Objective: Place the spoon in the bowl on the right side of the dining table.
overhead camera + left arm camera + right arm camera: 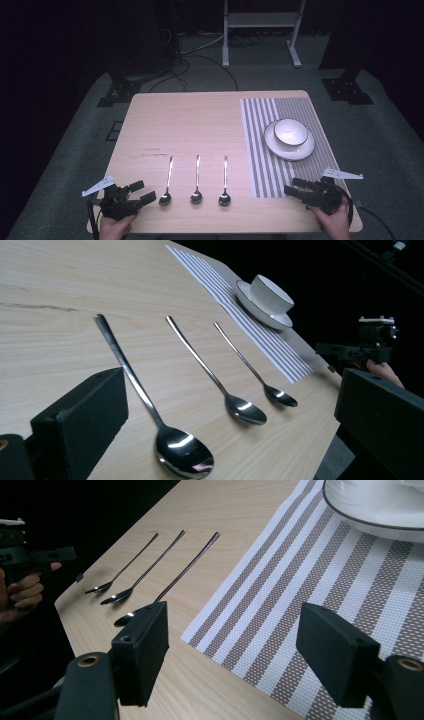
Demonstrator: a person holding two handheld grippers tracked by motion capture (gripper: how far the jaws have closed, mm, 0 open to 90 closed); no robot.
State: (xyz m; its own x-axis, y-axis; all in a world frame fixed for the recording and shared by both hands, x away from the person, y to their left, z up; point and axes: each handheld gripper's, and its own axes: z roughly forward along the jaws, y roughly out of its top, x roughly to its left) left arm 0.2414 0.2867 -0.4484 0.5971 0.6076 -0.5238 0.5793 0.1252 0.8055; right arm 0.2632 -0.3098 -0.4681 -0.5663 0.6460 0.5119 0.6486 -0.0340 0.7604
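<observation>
Steel spoons, three in number, lie side by side on the pale wood tabletop [200, 115], handles pointing away from the person and bowls toward the near edge. Taking the striped placemat [285, 145] as the landmark: the right spoon [225, 187] lies just beside its left edge, the middle spoon [197, 185] next over, and the left spoon [167, 186] farthest from it. All three rest flat, apart from one another and untouched.

On the placemat's far part stands a white plate [300, 149] carrying a white bowl [290, 132].

Left hand-held gripper [142, 192]: held well left of the placemat, near the tabletop's front edge, just beside the left spoon's bowl. Jaws stand apart, nothing between them.

Right hand-held gripper [292, 186]: held over the placemat's near right corner, pointing left toward the spoons. Jaws stand wide apart, nothing between them; the striped weave is visible through the gap.
</observation>
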